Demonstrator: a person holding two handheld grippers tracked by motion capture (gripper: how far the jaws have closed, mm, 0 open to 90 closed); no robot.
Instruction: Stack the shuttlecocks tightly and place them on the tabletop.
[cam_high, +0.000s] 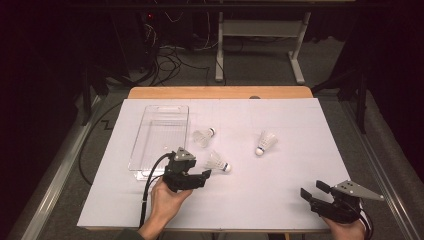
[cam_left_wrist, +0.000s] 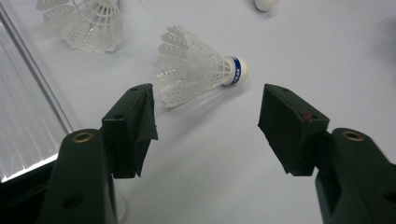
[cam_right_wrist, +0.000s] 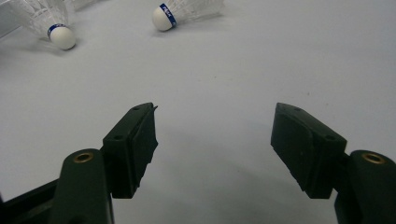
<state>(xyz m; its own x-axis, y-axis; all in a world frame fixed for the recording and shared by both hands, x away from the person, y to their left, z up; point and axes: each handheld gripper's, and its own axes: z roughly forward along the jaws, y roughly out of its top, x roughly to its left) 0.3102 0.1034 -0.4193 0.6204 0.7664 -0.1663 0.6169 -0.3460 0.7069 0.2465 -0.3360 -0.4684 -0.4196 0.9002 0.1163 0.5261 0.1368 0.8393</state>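
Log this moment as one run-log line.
left hand-held gripper: open, nearing closest shuttlecock, not touching | right hand-held gripper: open, empty | clear tray: empty

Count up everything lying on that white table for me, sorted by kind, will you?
Shuttlecocks: 3, one nearest the left claw, one beside the tray, one farther right
Clear plastic tray: 1
Hand-held claws: 2, left claw and right claw, both open and holding nothing
Total: 6

The left gripper (cam_left_wrist: 208, 123) is pointing its wide-apart jaws at a shuttlecock (cam_left_wrist: 196, 70) lying just beyond them, beside a clear tray (cam_left_wrist: 23, 116).
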